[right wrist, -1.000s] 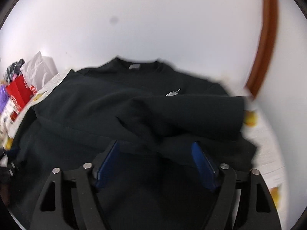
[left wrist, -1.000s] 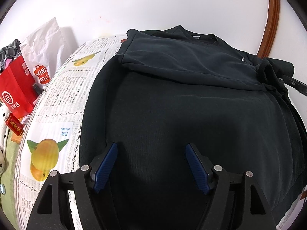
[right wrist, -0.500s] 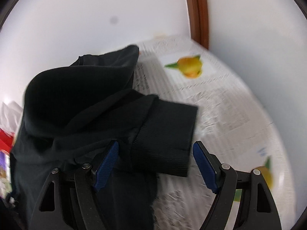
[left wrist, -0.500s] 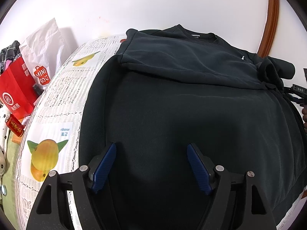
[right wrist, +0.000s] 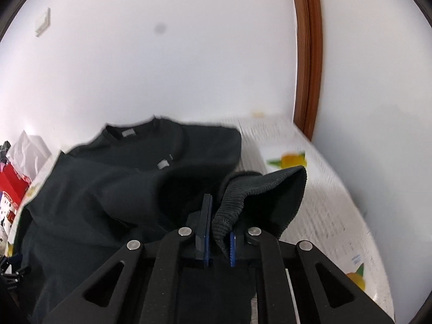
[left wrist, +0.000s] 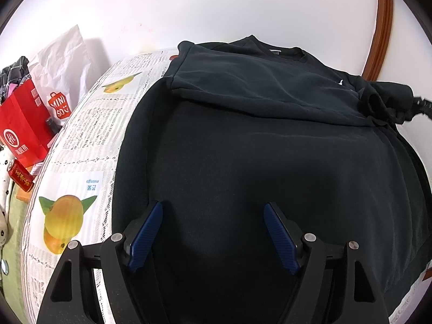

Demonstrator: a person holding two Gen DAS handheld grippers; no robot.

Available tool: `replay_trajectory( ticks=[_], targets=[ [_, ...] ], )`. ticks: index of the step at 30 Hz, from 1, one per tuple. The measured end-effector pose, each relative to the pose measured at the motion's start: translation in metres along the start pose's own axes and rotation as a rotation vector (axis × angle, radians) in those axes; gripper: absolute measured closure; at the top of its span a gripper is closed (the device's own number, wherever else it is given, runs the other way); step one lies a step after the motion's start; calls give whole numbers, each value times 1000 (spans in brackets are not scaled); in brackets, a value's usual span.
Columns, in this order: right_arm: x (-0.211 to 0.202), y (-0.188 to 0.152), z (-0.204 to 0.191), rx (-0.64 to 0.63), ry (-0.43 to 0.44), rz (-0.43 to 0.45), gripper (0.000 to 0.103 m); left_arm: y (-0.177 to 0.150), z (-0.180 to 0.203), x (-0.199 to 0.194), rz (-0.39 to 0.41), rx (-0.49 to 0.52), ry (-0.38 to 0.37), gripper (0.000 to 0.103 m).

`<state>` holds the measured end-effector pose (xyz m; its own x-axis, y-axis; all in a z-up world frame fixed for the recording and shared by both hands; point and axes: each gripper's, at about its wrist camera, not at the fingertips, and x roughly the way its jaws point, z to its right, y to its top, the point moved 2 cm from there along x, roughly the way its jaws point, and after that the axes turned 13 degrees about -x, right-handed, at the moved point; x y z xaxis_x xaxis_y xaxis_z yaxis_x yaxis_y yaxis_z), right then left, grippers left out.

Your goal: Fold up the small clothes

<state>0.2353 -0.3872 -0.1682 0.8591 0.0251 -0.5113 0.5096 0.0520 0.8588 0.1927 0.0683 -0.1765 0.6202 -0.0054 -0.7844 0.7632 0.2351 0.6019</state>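
Note:
A black sweatshirt (left wrist: 270, 148) lies spread on a table covered with a newspaper-print cloth (left wrist: 89, 135). One sleeve is folded across its chest (left wrist: 256, 86). My left gripper (left wrist: 213, 226) is open and hovers over the sweatshirt's lower part, holding nothing. My right gripper (right wrist: 218, 232) is shut on the ribbed cuff (right wrist: 237, 202) of the other sleeve and lifts it off the sweatshirt (right wrist: 113, 189). In the left wrist view the lifted cuff (left wrist: 388, 100) and the right gripper's tip show at the far right.
Red and white shopping bags (left wrist: 29, 124) and other clutter stand at the table's left edge. A white wall runs behind the table, with a brown wooden frame (right wrist: 307, 54) at the right. The cloth (right wrist: 324, 202) to the right of the sweatshirt has fruit prints.
My right gripper closed on the sleeve cuff and raised it; it was open before. The left gripper stayed open, almost still over the sweatshirt.

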Motion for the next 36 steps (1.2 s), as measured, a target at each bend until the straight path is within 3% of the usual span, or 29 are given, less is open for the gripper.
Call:
replay_trajectory(
  ticks=[5, 11, 14, 17, 21, 24, 29, 32, 36],
  targets=[
    [-30, 32, -33, -35, 24, 42, 94, -3, -15, -15, 8, -11, -5, 27],
    [-52, 80, -123, -119, 144, 113, 94, -2, -52, -26, -24, -117, -64, 27],
    [-42, 102, -180, -176, 214, 144, 94, -2, -61, -28, -8, -115, -30, 27],
    [-27, 120, -240, -243, 272, 165, 94, 1, -70, -32, -3, -128, -54, 27],
    [14, 124, -321, -377, 330, 125, 94, 7, -81, -37, 22, -134, -55, 27],
    [50, 112, -360, -428, 354, 53, 94, 9, -85, -36, 23, -129, -67, 27],
    [89, 92, -396, -461, 395, -9, 92, 16, -83, -28, 27, -134, -79, 27],
    [97, 81, -407, -491, 484, -77, 74, 24, -78, -25, 23, -136, -79, 27],
    [74, 79, -368, -472, 408, -25, 57, 39, -67, -29, 33, -125, -88, 28]
  ],
)
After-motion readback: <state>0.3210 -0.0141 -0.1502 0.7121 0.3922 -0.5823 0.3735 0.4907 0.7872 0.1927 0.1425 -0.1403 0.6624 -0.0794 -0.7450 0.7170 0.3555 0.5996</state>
